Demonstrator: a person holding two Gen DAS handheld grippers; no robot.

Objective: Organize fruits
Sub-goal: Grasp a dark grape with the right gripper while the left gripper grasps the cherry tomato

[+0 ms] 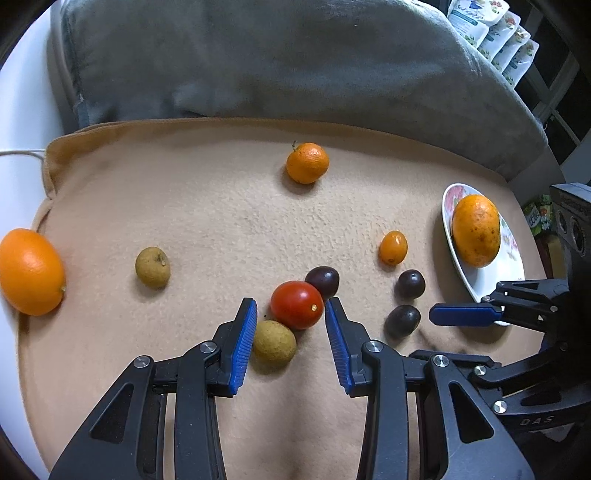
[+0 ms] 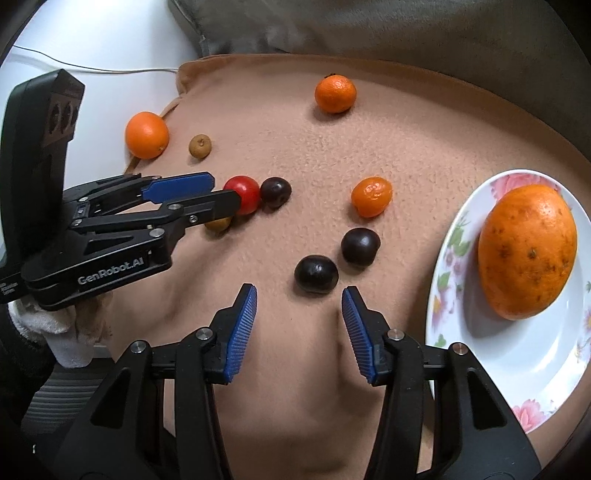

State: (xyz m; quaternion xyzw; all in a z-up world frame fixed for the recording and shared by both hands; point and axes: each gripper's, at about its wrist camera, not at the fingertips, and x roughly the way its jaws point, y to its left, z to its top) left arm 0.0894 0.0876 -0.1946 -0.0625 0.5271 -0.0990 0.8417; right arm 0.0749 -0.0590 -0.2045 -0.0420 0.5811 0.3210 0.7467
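My left gripper is open, its jaws on either side of a red tomato on the tan blanket, with a brown longan just below it and a dark plum behind. My right gripper is open and empty, just short of a dark plum; a second dark plum lies beyond. A white flowered plate on the right holds a large orange mango. The left gripper also shows in the right wrist view, beside the tomato.
Loose fruit on the blanket: a mandarin at the back, a kumquat, another longan, a big orange at the left edge. A grey cushion rises behind. Snack packets stand far right.
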